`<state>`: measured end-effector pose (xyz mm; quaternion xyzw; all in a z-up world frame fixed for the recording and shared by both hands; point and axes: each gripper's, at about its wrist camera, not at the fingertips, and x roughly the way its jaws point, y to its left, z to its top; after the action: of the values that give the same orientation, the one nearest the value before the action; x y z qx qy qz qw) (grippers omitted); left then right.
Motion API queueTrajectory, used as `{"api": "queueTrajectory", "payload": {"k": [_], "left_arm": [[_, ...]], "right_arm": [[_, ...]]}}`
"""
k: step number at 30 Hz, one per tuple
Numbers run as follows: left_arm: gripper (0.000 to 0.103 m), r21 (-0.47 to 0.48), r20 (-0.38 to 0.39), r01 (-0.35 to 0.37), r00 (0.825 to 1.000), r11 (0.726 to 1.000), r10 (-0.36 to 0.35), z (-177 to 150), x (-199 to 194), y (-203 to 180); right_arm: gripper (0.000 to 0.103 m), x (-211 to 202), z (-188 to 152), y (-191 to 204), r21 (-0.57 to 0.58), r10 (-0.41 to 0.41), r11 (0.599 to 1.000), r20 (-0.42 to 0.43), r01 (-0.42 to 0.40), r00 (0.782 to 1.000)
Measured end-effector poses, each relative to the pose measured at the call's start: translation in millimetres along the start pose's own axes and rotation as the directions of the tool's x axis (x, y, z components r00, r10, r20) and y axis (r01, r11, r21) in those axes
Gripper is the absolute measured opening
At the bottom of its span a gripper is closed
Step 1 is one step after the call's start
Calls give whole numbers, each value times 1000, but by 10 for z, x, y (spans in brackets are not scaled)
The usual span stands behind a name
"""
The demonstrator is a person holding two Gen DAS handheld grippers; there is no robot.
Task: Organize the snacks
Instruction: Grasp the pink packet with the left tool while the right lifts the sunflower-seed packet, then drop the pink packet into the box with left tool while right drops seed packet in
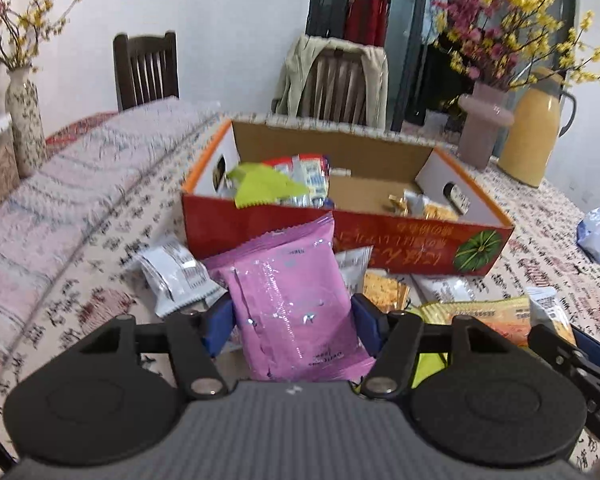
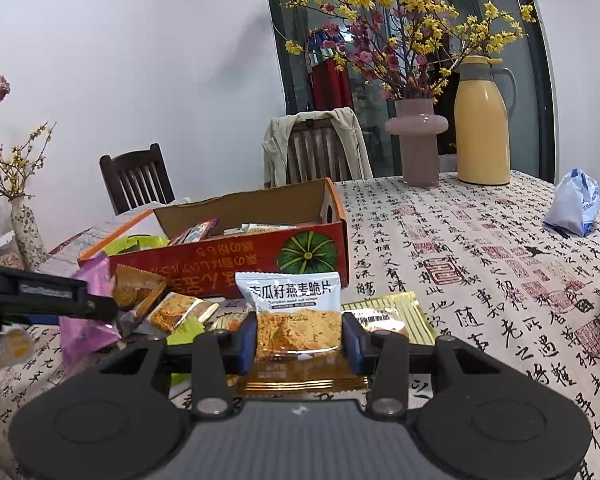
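A red cardboard box (image 1: 260, 232) with a pumpkin picture stands open on the table and holds several snack packets, among them a green one (image 1: 260, 188). My left gripper (image 1: 292, 320) is shut on a pink snack packet (image 1: 288, 276), held upright in front of the box. The right wrist view shows the same box (image 2: 220, 268) and the pink packet (image 2: 84, 332) at its left edge. My right gripper (image 2: 300, 336) is shut on a white-topped oat crisp packet (image 2: 292, 292). Loose packets lie before the box: a white one (image 1: 172, 276), an orange one (image 1: 384, 288), a gold one (image 2: 388, 316).
A pink vase (image 2: 416, 144) with flowering branches and a yellow thermos jug (image 2: 482, 128) stand at the table's far right. A blue-and-white bag (image 2: 576, 204) lies on the right. A patterned vase (image 1: 24, 120) is on the left. Two chairs (image 1: 146, 72) stand behind the table.
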<state>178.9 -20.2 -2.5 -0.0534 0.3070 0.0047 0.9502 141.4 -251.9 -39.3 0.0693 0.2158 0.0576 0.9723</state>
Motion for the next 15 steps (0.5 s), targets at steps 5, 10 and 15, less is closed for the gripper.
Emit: {"api": "queueTrajectory", "payload": {"k": [5, 10, 15], "left_arm": [[63, 22, 92, 17, 996, 1000, -19, 173, -249, 29], [63, 58, 167, 1, 986, 998, -11, 444, -334, -1], [63, 69, 216, -28, 976, 997, 13, 738, -254, -59]], "right_arm": [[42, 24, 111, 56, -25, -3, 1000, 30, 4, 1000], [42, 104, 341, 153, -65, 0, 998, 78, 5, 997], [42, 269, 624, 247, -87, 5, 996, 126, 6, 992]]}}
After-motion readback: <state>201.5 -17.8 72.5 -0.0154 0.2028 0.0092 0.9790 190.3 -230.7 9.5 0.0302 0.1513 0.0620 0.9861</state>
